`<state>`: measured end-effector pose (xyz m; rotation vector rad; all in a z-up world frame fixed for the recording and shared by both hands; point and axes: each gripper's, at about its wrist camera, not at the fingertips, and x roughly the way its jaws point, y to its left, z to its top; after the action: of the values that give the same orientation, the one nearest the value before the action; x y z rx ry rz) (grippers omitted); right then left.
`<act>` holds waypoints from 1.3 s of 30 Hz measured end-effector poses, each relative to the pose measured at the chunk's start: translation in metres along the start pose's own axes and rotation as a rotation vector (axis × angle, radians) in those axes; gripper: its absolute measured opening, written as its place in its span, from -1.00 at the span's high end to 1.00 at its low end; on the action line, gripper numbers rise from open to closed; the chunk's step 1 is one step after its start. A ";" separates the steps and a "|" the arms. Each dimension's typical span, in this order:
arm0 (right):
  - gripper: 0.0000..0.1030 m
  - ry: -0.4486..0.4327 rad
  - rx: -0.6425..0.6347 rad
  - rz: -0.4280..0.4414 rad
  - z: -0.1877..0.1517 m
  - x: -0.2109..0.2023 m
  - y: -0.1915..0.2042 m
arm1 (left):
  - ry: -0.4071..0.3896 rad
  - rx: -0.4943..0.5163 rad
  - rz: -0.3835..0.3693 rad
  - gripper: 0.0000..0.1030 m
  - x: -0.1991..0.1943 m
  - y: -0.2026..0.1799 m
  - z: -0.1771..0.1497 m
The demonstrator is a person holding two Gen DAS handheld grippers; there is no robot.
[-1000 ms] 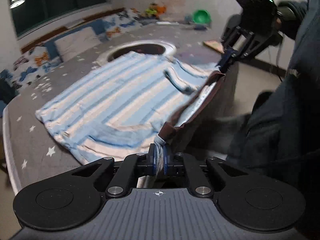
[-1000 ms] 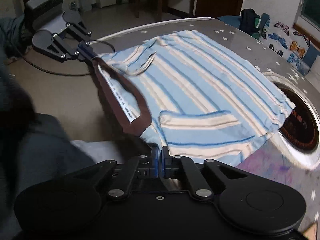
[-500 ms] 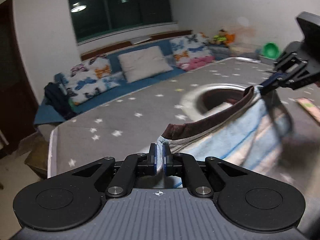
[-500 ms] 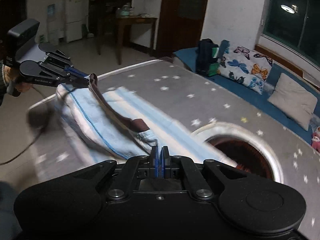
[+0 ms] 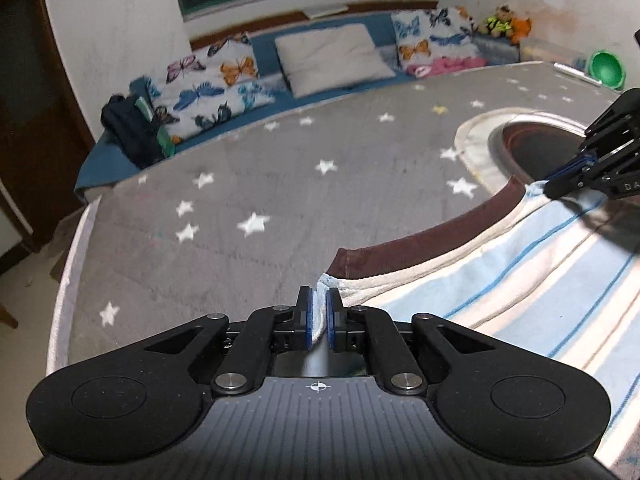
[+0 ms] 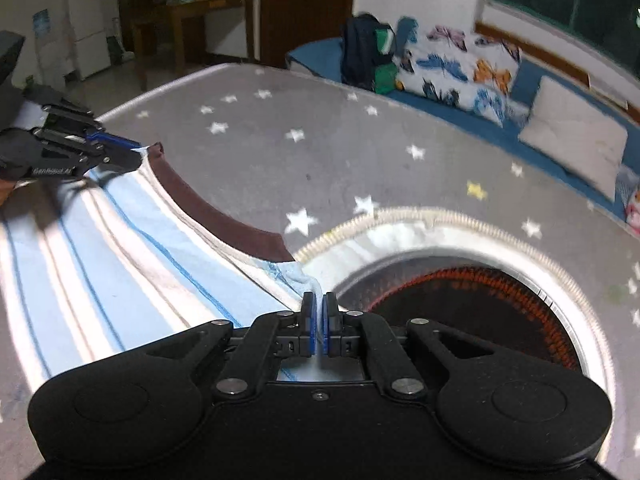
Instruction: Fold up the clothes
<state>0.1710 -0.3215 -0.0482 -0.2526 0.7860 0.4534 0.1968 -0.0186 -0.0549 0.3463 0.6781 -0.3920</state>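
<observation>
Grey star-patterned bed [image 5: 248,184] carries a blue striped shirt [image 5: 520,280] near its edge; left claw [image 5: 318,316] and right claw [image 6: 319,322] each pinch one shoulder beside the brown collar [image 5: 424,248].

Soft striped cotton shirt [image 5: 520,264], matt fleecy blanket [image 5: 240,184], matt black plastic fingers [image 5: 335,312]

The left tool [image 5: 318,314] is matte black, with two round lobes, silver screws at the linkage pivots, blue pads [image 5: 305,320] and a ribbed grey plate bearing a small white crosshair. The right tool [image 6: 319,320] matches it (white lettering marks its side, unreadable).
</observation>
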 end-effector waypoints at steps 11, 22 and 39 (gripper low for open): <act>0.83 -0.070 0.055 0.107 0.004 -0.025 0.044 | -0.046 -0.058 0.006 0.49 -0.053 -0.014 -0.016; 0.18 -0.066 0.173 0.020 -0.027 -0.055 0.037 | -0.065 -0.198 0.073 0.28 -0.081 0.012 -0.045; -0.01 -0.034 0.499 -0.017 -0.119 -0.104 0.017 | 0.056 -0.388 0.145 -0.20 -0.112 0.038 -0.097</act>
<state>0.0248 -0.3835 -0.0548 0.2121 0.8370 0.2332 0.0830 0.0826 -0.0443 0.0366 0.7611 -0.1070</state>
